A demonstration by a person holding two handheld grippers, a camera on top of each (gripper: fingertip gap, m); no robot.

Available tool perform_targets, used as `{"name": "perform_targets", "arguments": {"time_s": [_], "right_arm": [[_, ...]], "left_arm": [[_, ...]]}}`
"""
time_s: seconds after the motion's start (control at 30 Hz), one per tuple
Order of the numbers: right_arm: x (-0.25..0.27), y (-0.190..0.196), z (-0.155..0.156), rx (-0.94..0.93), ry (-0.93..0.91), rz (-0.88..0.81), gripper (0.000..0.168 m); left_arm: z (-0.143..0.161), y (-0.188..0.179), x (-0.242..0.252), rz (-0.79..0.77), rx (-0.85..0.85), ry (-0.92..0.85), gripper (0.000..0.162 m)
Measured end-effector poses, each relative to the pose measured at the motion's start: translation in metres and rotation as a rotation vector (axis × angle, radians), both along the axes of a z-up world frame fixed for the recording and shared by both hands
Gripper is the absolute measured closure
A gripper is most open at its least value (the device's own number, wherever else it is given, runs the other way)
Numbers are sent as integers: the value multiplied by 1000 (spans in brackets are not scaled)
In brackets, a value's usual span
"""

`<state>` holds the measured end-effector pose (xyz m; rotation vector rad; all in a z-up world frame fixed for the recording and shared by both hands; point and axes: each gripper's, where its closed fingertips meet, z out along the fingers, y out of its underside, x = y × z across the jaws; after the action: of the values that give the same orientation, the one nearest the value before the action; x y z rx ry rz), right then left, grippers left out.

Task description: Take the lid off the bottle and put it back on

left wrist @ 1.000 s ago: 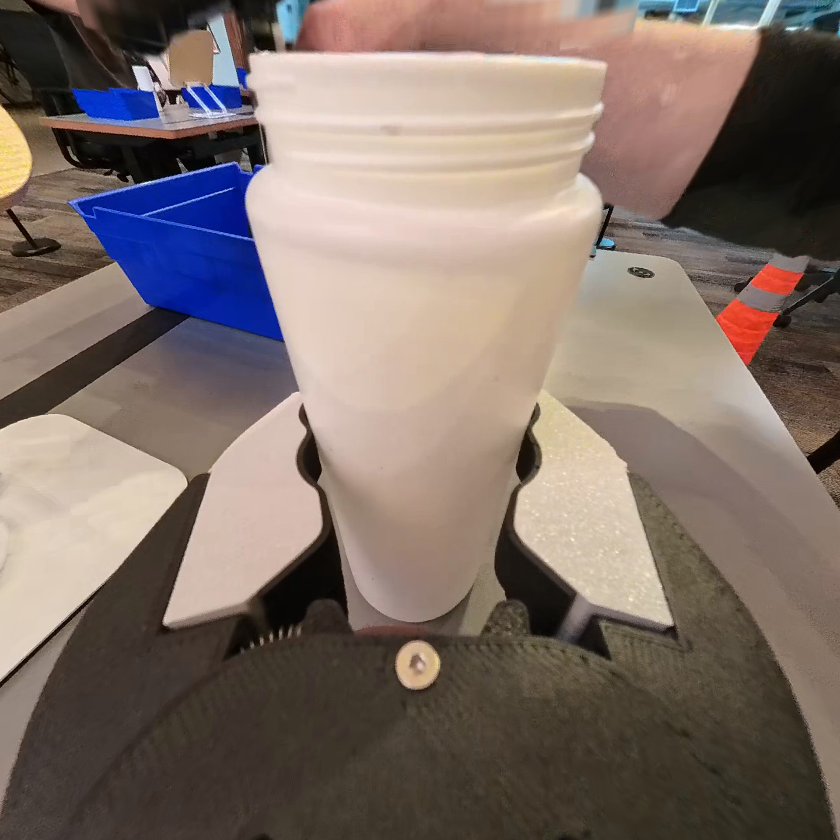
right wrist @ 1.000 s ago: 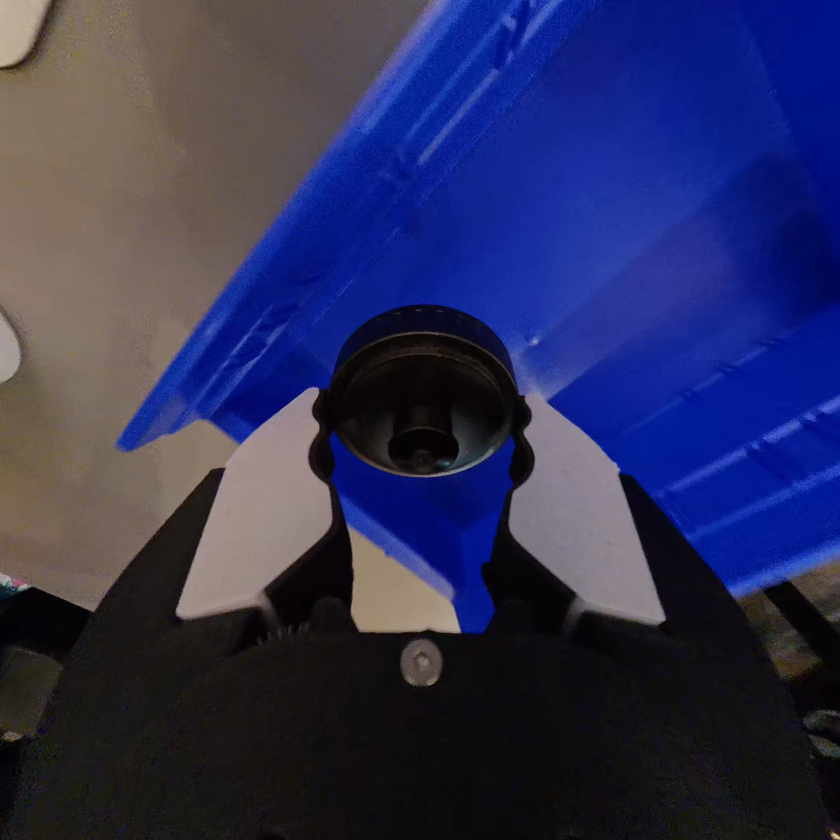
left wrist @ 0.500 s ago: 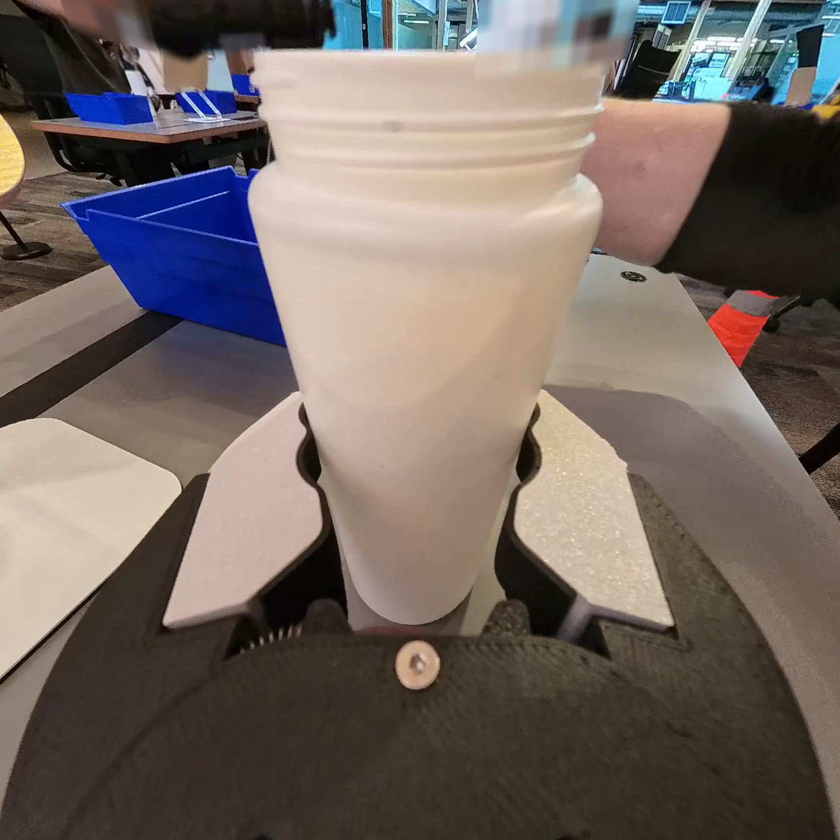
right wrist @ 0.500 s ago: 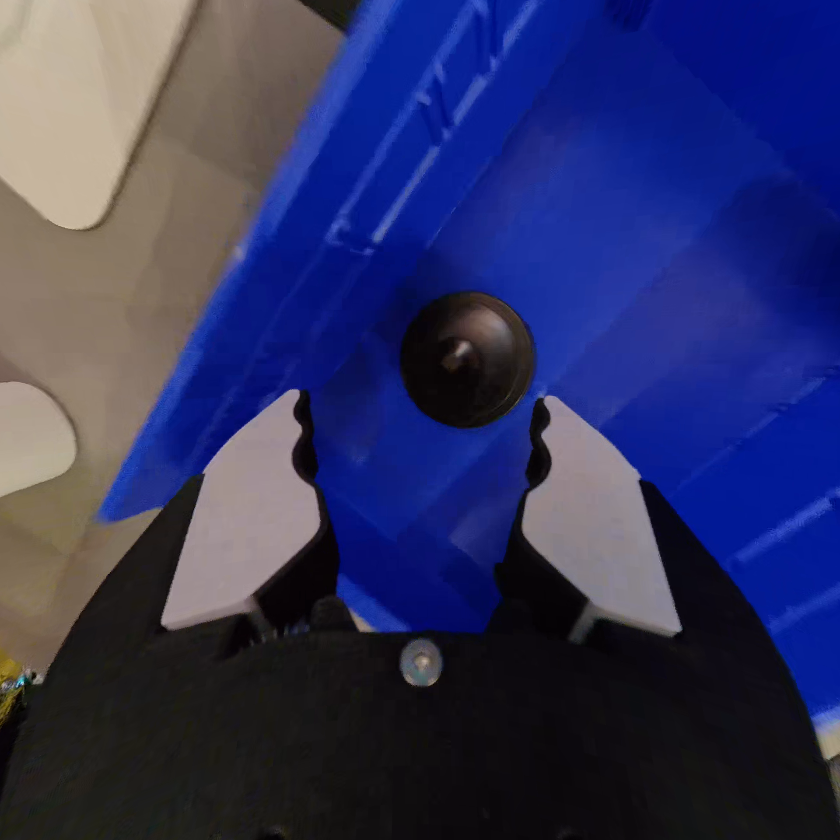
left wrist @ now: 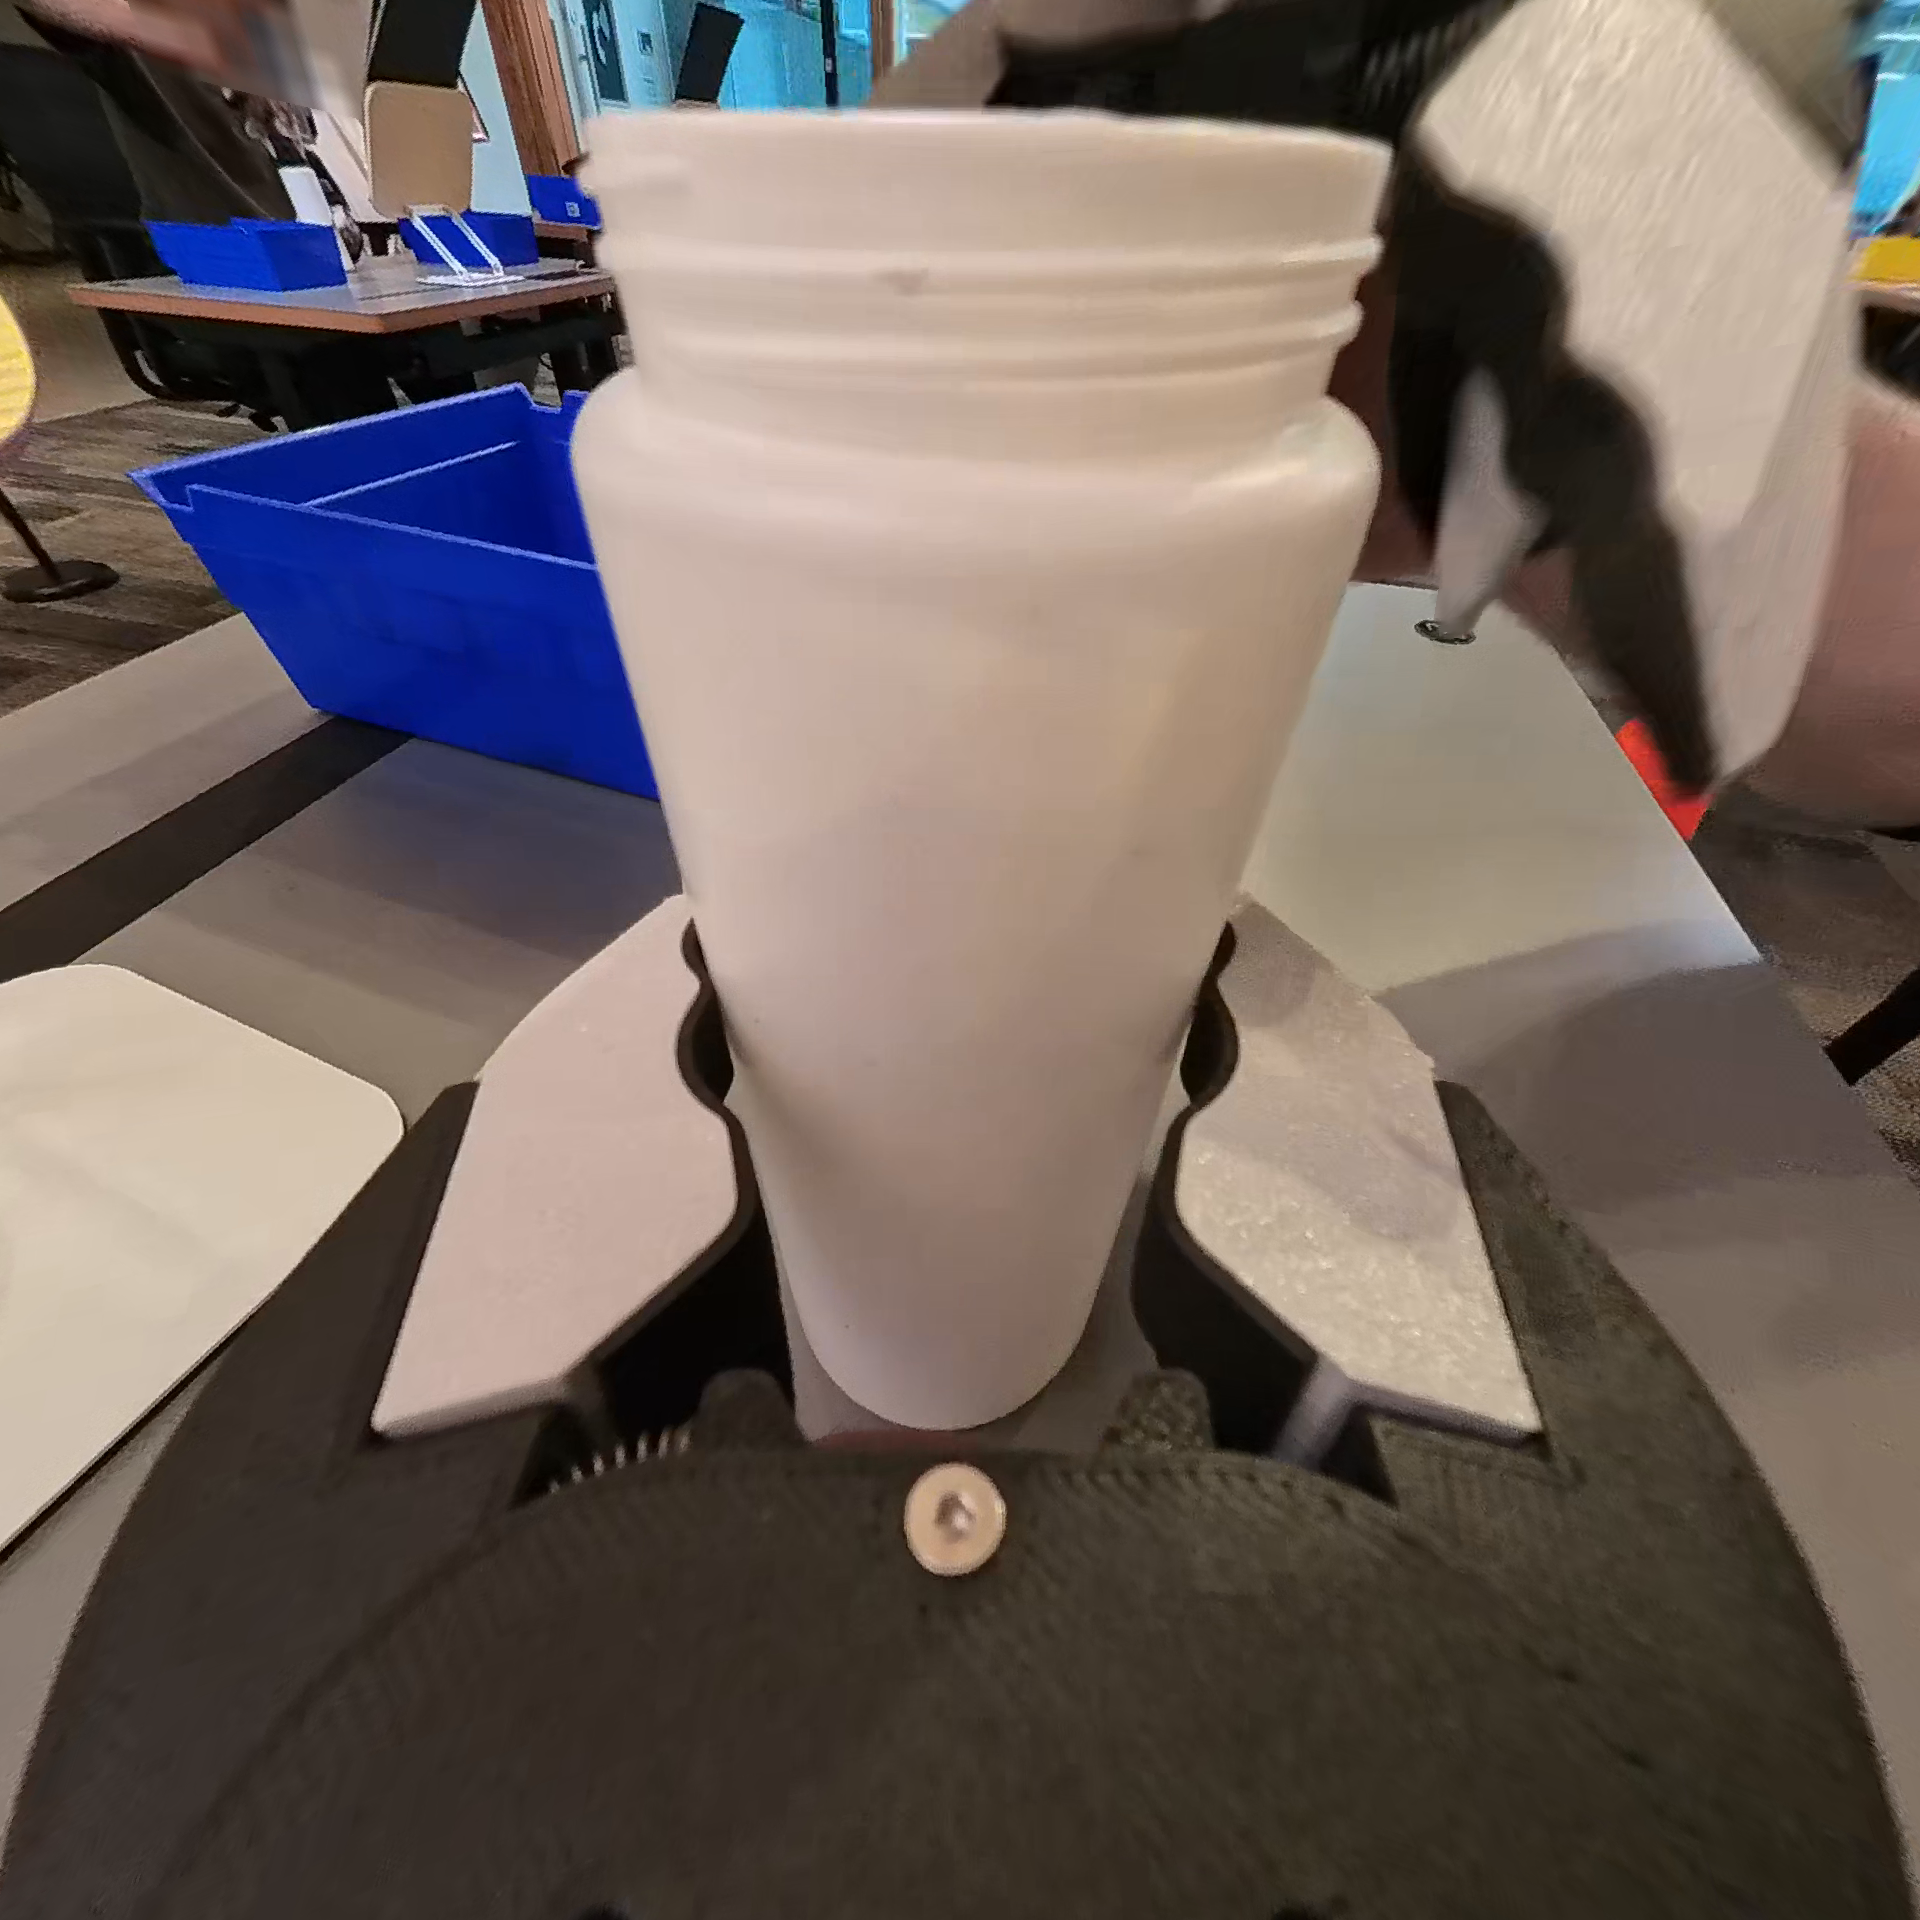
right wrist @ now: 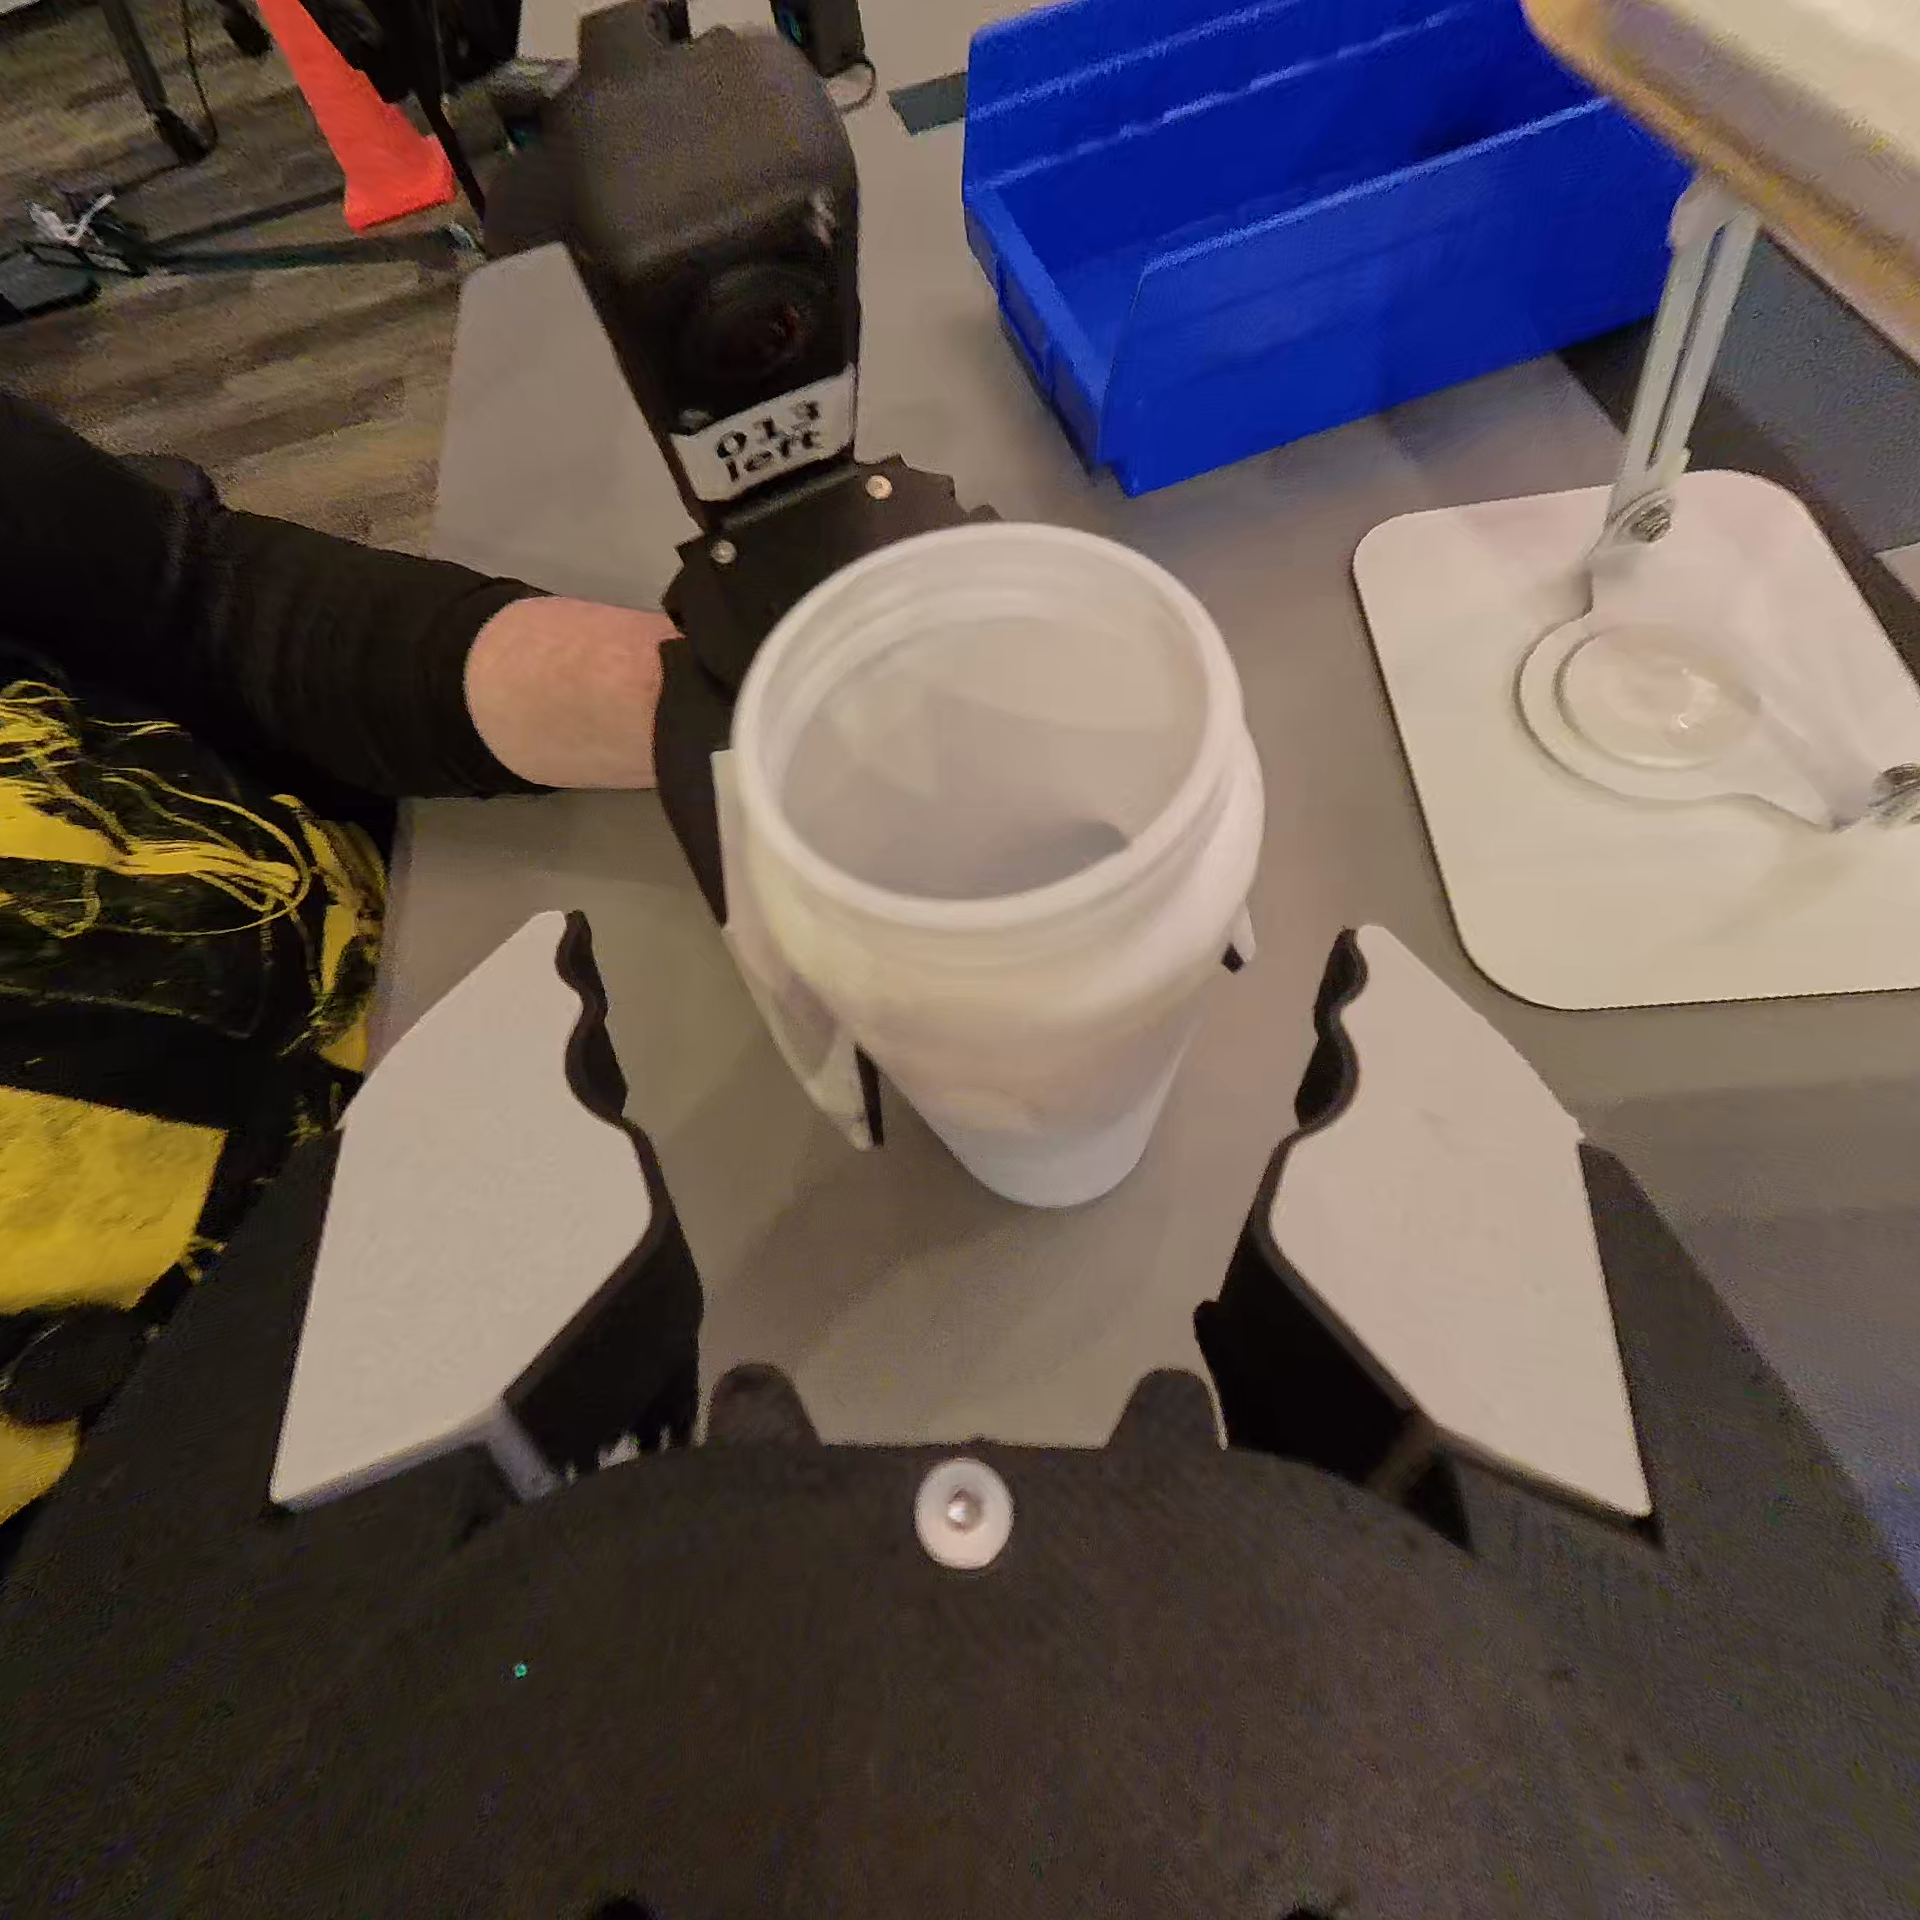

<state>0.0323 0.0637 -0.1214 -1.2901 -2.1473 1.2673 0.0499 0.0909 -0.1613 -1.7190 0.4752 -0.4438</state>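
Observation:
A white bottle (left wrist: 966, 727) stands on the grey table (left wrist: 1455, 810) with its threaded mouth open and no lid on it. My left gripper (left wrist: 956, 956) is shut on the bottle's lower body. In the right wrist view I look down into the bottle (right wrist: 997, 883), with the left gripper (right wrist: 1029, 987) clamped round it. My right gripper (right wrist: 961, 940) is open and empty, above and just in front of the bottle. One of its fingers (left wrist: 1662, 364) shows at the upper right of the left wrist view, beside the bottle's neck. The lid is not in view.
A blue bin (right wrist: 1299, 260) stands on the table behind the bottle; it also shows in the left wrist view (left wrist: 395, 582). A white base plate (right wrist: 1507, 831) with a metal stand is to the right. A person's arm (right wrist: 312, 644) reaches in from the left. An orange cone (right wrist: 364, 125) is on the floor.
My right gripper let go of the black lid into the blue bin, opened wide and swung from the bin to over the bottle. The left gripper and bottle stayed put.

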Motion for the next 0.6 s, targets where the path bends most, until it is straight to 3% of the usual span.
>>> {"name": "perform_targets", "arguments": {"time_s": [0.1,0.4,0.5,0.6], "right_arm": [[-13,-11,-6,-103,35,4,66],[-19,-4,7,-172,131,-40,71],[-11,20,30,-174,158,-120,71],[3,74,72,-119,208,-297,71]], "left_arm": [[0,-1,3,-10,3,2,75],[-5,-1,4,-20,-16,-12,78],[7,-3,-2,8,46,-30,83],[8,-1,-12,43,55,-50,89]]}}
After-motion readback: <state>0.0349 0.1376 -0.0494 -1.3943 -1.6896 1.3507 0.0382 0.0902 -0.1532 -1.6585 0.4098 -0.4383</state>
